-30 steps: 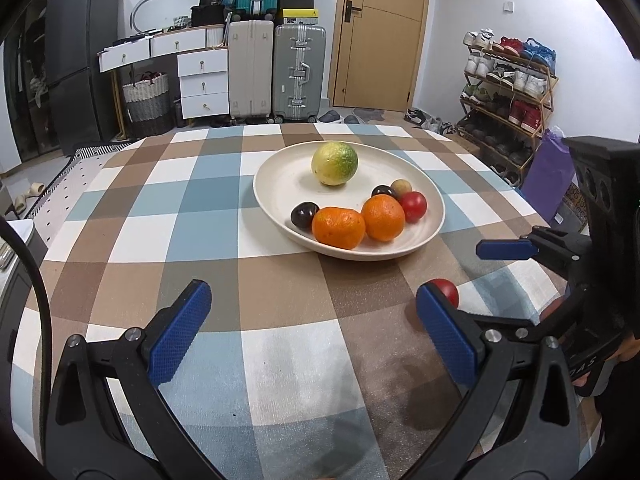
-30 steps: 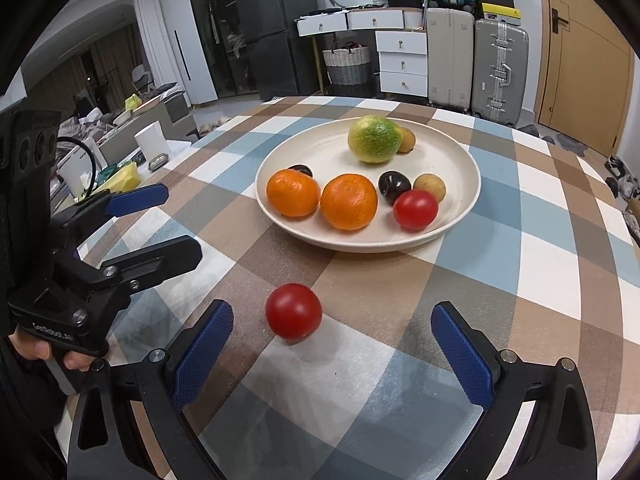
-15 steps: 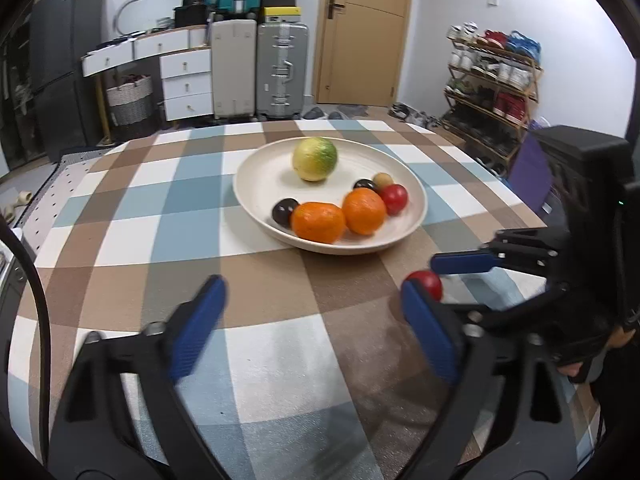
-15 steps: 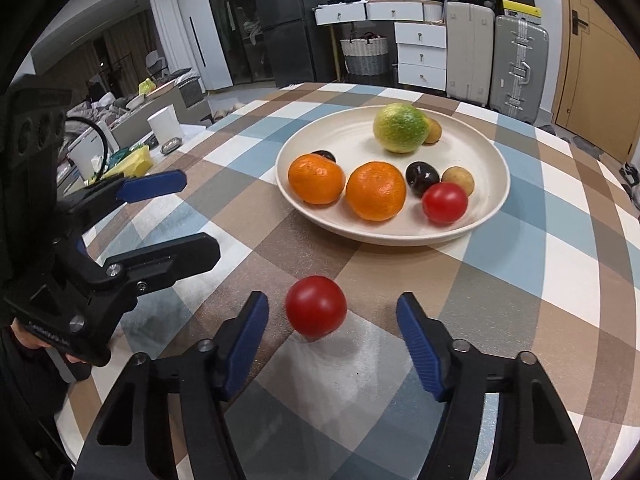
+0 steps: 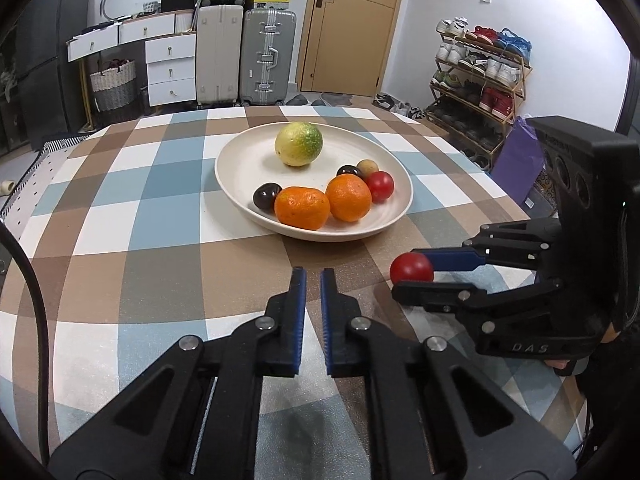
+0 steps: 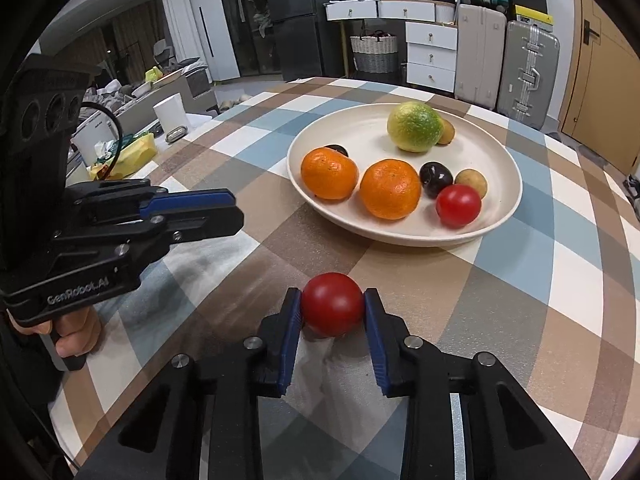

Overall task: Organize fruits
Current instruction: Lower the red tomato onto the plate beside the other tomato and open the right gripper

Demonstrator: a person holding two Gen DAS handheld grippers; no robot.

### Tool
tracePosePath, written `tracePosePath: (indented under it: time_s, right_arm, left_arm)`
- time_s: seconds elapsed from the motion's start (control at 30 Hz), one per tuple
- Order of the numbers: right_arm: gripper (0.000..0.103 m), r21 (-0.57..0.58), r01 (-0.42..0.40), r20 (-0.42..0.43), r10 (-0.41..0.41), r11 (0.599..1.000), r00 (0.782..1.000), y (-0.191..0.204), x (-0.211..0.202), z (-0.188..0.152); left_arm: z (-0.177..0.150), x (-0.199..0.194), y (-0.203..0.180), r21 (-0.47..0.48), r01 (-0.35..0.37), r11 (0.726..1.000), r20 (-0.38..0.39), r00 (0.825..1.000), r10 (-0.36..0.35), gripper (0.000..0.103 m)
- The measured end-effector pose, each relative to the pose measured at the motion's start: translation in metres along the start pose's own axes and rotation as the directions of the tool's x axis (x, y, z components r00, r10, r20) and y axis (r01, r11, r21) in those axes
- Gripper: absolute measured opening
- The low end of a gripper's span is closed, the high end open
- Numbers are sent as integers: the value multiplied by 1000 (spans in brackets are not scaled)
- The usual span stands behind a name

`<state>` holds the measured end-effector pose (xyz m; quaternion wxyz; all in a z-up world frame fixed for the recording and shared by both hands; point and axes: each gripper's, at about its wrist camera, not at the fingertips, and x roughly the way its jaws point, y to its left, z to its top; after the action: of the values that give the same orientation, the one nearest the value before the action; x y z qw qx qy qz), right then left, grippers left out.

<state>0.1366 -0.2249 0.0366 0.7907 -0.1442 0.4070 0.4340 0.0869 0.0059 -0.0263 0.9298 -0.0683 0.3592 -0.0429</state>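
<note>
My right gripper [image 6: 332,310] is shut on a red tomato [image 6: 332,308], low over the checked tablecloth in front of the plate; the tomato [image 5: 412,267] and gripper [image 5: 416,276] also show in the left wrist view. My left gripper [image 5: 313,284] is shut and empty, left of the tomato; it also shows in the right wrist view [image 6: 234,210]. The cream plate [image 6: 508,168] holds two oranges [image 6: 390,194], a green-yellow citrus [image 6: 415,126], dark plums [image 6: 435,173], a second tomato [image 6: 458,205] and small brown fruits [image 6: 472,182].
The table edge runs close on the right in the left wrist view, with a shoe rack [image 5: 480,76] beyond. Suitcases [image 5: 268,56] and drawers [image 5: 170,66] stand behind the table. A sofa with clutter [image 6: 132,148] lies beyond the table's left side.
My right gripper closed its fingers onto the loose red tomato. My left gripper went from wide open to shut, empty.
</note>
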Motion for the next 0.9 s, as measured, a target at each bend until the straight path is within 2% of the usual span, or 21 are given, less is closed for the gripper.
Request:
tracePosePath:
  time_s: [0.43,0.7,0.9]
  right_arm:
    - [32,118,40,136,-56,992,989,-28,-22,13]
    - [32,175,98,153,-126,980,980,-42,-18,25]
    - [32,200,109,137,-138,974,981,-51,-7,28]
  left_arm:
    - [16,0,4,-14,-17,1000,42,999,17,5]
    - [36,5,4,-10,-26,1000,67,997,26,5]
    - [50,18,4,-7,-28,1000,73,997,28,5]
